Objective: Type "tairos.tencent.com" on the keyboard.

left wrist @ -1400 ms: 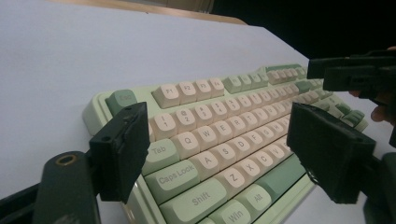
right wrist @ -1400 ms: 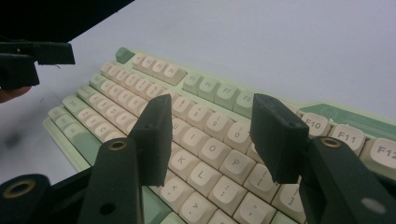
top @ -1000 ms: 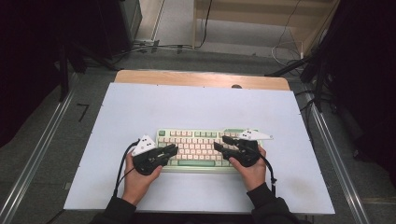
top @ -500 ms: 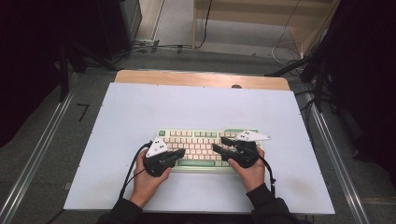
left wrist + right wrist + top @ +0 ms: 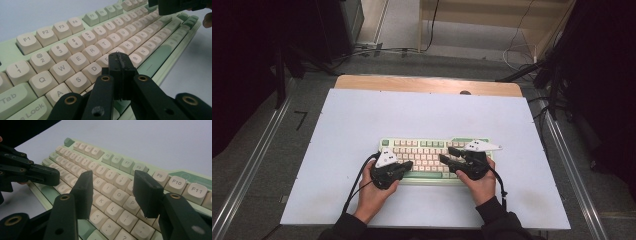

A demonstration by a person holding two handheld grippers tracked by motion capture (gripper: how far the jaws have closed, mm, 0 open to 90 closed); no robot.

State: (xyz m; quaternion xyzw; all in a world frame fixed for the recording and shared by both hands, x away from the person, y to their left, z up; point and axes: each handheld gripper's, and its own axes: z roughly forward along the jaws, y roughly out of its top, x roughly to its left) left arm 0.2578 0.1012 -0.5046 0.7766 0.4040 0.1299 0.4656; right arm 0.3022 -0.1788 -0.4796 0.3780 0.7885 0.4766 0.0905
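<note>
Keyboard [image 5: 427, 156] is lying on the white table [image 5: 362, 120] with its long axis from 9 to 3 o'clock, and I am hovering my left gripper [image 5: 119, 65], jaws pressed together, nearer its F and G keys, while my right gripper [image 5: 112, 193] is waiting with jaws apart over the K and L keys.

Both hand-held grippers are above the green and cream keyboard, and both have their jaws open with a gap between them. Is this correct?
Not quite. Both are above the green and cream keyboard, but only the right hand-held gripper has a gap between its jaws. The left gripper view shows the left hand-held gripper with its jaws pressed together, nothing between them, over the middle letter keys.
</note>
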